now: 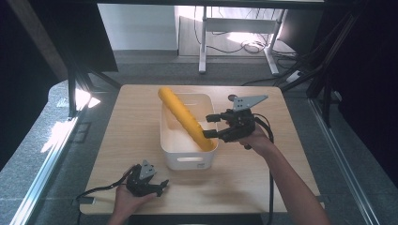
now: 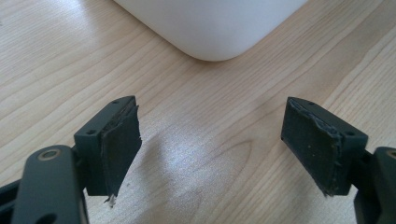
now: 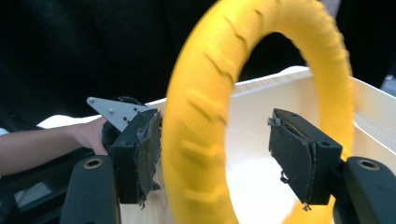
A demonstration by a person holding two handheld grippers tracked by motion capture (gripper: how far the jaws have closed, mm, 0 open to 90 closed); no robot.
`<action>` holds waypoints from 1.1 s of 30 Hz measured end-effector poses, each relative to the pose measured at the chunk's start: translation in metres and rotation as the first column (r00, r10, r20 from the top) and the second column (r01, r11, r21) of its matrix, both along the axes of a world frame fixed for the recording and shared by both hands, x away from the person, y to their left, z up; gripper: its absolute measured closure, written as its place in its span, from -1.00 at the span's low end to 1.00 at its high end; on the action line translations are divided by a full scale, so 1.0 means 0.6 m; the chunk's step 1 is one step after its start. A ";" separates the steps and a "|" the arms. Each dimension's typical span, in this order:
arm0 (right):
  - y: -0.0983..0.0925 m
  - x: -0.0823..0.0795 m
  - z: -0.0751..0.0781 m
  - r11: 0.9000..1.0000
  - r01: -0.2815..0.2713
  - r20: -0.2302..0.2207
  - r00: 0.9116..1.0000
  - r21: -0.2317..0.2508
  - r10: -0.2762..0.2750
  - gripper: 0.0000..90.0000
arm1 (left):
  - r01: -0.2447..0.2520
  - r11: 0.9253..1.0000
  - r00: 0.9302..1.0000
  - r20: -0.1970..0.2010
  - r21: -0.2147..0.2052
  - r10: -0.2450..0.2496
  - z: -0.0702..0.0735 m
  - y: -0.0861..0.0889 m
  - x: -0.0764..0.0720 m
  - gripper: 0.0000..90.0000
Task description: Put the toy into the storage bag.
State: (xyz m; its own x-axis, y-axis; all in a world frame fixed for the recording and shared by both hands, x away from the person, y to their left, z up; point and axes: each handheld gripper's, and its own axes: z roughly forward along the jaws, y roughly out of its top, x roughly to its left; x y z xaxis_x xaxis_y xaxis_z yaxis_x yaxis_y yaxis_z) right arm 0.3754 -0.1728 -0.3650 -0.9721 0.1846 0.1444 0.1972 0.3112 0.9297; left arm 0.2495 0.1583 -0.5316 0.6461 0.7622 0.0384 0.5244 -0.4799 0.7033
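High view: yellow ring point(image 1: 184, 119) leans in the white tub point(image 1: 187, 161) at bench centre. Right gripper point(image 1: 212, 125) at its 3 o'clock, jaws spread around the ring's rim, not pinching. Left gripper point(image 1: 163, 186) jaws spread, empty.

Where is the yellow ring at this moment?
In the high view the yellow ring stands on edge inside the white bin at the table's middle, leaning from the bin's near right corner over its far rim, with the open right gripper just beside its lower end.
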 end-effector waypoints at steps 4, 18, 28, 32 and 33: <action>-0.032 -0.015 -0.019 0.998 0.056 0.017 0.998 0.009 -0.056 -0.24 | -0.001 1.000 1.000 0.001 -0.001 0.001 0.001 0.001 0.000 -0.56; -0.132 -0.046 -0.126 0.948 0.310 0.035 0.951 -0.064 -0.309 -0.23 | -0.005 1.000 1.000 -0.002 -0.005 0.005 0.000 -0.001 0.002 -0.56; -0.141 -0.050 -0.156 0.933 0.347 0.021 0.938 -0.094 -0.347 -0.23 | -0.005 1.000 1.000 -0.002 -0.007 0.005 0.000 0.000 0.002 -0.56; -0.137 -0.052 -0.157 0.932 0.350 0.023 0.937 -0.093 -0.349 -0.23 | -0.004 1.000 1.000 -0.001 -0.005 0.004 -0.001 0.000 0.002 -0.56; -0.136 -0.053 -0.157 0.932 0.350 0.024 0.937 -0.093 -0.349 -0.23 | -0.003 1.000 1.000 0.000 -0.006 0.003 -0.001 -0.001 0.003 -0.56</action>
